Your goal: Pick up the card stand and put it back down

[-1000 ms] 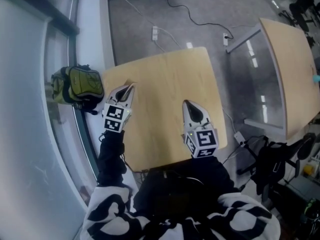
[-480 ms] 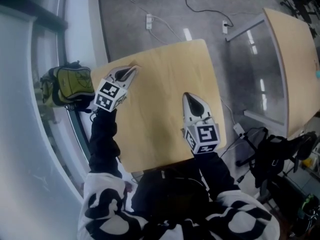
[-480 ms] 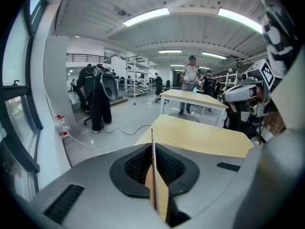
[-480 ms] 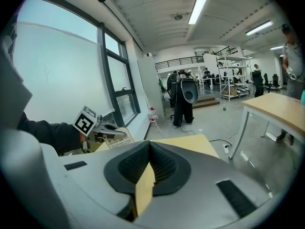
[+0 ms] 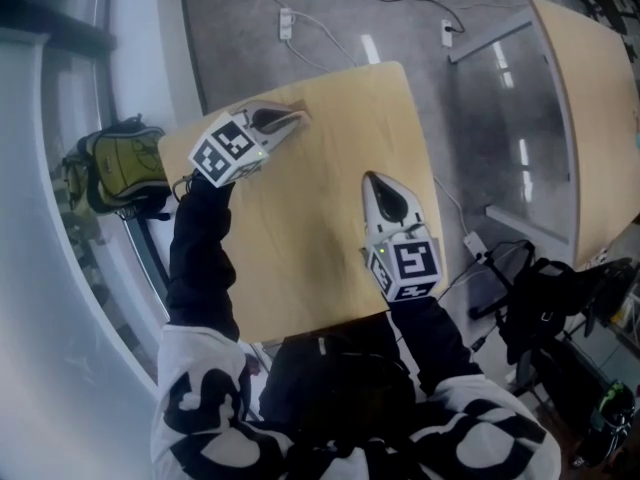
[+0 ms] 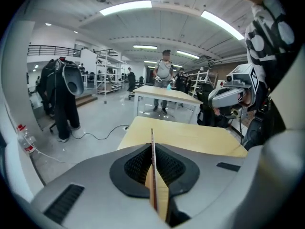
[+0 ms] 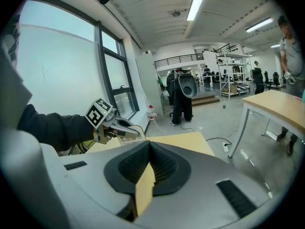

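**Head view.** A pale wooden surface (image 5: 330,258) stands on a grey floor (image 5: 250,18). The left tool (image 5: 297,118) reaches in from the left, with its tips over the far left corner of the surface and its marker cube (image 5: 230,148) turned up. A black sleeve (image 5: 200,258) runs back from it. The right tool (image 5: 373,179) lies over the near right part of the surface and points away from the person. The two tools are well apart. A green backpack (image 5: 115,168) sits just off the left edge, by the window. A second table (image 5: 590,98) stands to the right, and a power strip (image 5: 285,20) lies on the floor beyond.

**Left gripper view.** The tool's jaws are pressed together on the stand (image 6: 152,138). It shows as a thin sheet seen edge-on, upright between the black pads and rising a little above them. The surface stretches ahead. The right tool shows at the right edge. Farther off, a person (image 6: 164,73) stands behind another table, and dark coats (image 6: 64,94) hang at the left.

**Right gripper view.** This tool's jaws are pressed together with nothing between them. Ahead on the left, the left tool pinches the stand, whose white card sits low at the corner of the surface. Whether it touches the wood cannot be told.
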`<move>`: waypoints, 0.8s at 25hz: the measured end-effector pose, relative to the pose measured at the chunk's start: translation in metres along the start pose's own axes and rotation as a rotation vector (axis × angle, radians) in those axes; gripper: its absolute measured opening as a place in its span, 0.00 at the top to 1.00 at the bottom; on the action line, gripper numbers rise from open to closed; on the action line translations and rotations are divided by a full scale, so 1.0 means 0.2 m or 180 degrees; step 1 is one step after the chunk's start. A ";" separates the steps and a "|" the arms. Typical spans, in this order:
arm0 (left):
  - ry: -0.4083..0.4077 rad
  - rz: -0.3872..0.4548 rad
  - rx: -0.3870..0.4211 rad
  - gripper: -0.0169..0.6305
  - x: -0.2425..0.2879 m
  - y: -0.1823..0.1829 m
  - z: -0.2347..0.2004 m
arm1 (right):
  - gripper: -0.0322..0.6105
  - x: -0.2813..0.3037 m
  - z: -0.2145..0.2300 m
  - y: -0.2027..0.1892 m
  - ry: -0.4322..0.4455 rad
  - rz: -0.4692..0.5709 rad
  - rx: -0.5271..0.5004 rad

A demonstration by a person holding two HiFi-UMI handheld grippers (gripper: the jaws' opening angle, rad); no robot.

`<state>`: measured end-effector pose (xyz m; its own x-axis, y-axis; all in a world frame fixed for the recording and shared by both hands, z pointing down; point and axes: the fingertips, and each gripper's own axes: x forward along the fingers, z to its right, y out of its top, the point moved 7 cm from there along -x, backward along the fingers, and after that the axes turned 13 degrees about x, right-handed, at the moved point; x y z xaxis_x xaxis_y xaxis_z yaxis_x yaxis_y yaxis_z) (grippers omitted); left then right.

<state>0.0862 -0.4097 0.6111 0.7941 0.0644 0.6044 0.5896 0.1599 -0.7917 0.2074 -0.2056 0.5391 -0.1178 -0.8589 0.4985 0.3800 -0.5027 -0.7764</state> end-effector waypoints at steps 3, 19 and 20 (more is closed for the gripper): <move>-0.0265 -0.0099 0.0093 0.95 0.05 0.01 0.01 | 0.92 0.00 0.03 0.00 -0.0034 -0.0012 0.0004; -0.0167 -0.0112 0.0189 0.90 0.08 0.02 0.00 | 0.92 -0.01 0.06 -0.02 0.0053 -0.0046 -0.0004; -0.0119 -0.0099 0.0194 0.88 0.07 0.03 -0.01 | 0.92 -0.01 0.06 -0.02 0.0060 -0.0041 -0.0006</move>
<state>0.1018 -0.4095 0.6149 0.7688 0.0950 0.6324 0.6030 0.2219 -0.7663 0.2162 -0.2008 0.5456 -0.1398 -0.8540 0.5011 0.3767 -0.5139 -0.7708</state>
